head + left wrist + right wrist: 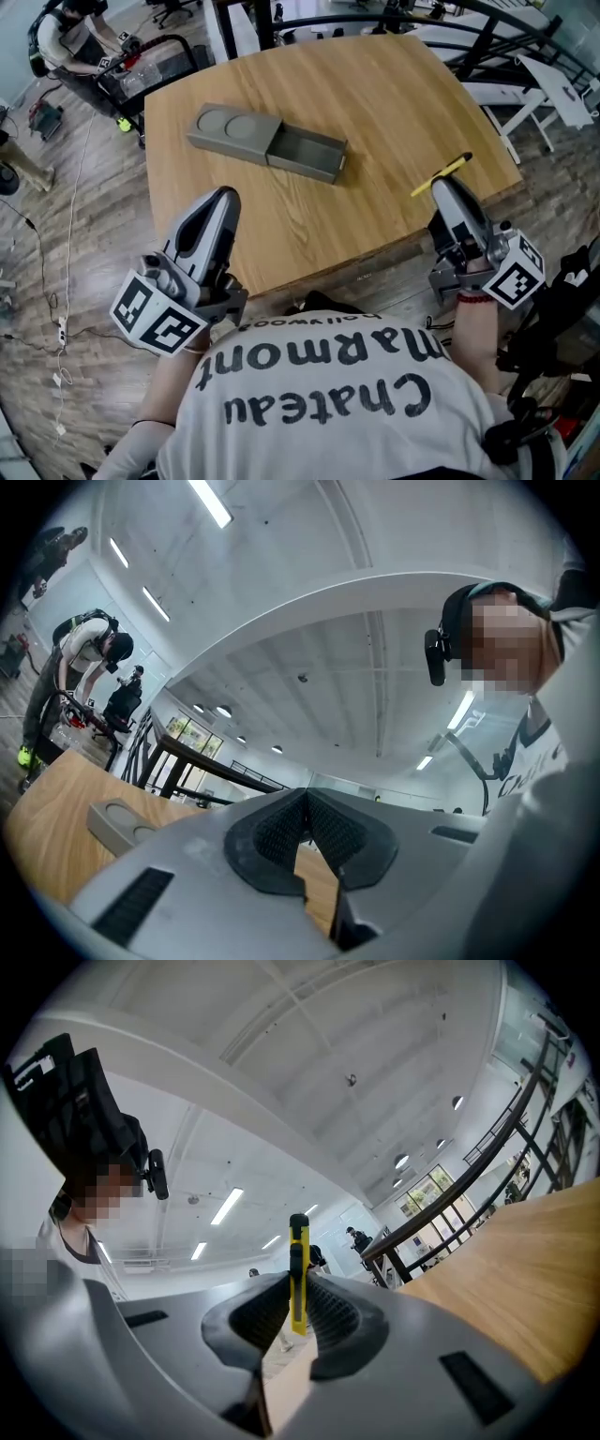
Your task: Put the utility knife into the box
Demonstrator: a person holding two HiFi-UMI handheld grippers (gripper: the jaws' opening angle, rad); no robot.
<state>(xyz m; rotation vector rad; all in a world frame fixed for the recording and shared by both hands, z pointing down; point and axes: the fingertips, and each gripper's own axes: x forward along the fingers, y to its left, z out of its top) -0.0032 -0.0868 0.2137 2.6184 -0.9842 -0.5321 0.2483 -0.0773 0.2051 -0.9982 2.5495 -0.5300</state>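
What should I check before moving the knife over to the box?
1. Knife grip: ok, right gripper is shut on the utility knife.
2. Box open: ok, the box has its tray slid out, open side up.
3. Tray contents: ok, nothing seen inside.
4. Path over the table: ok, nothing lies between knife and box.
5. left gripper: ok, shut, empty, short of the box.
6. Blade retracted: cannot tell.
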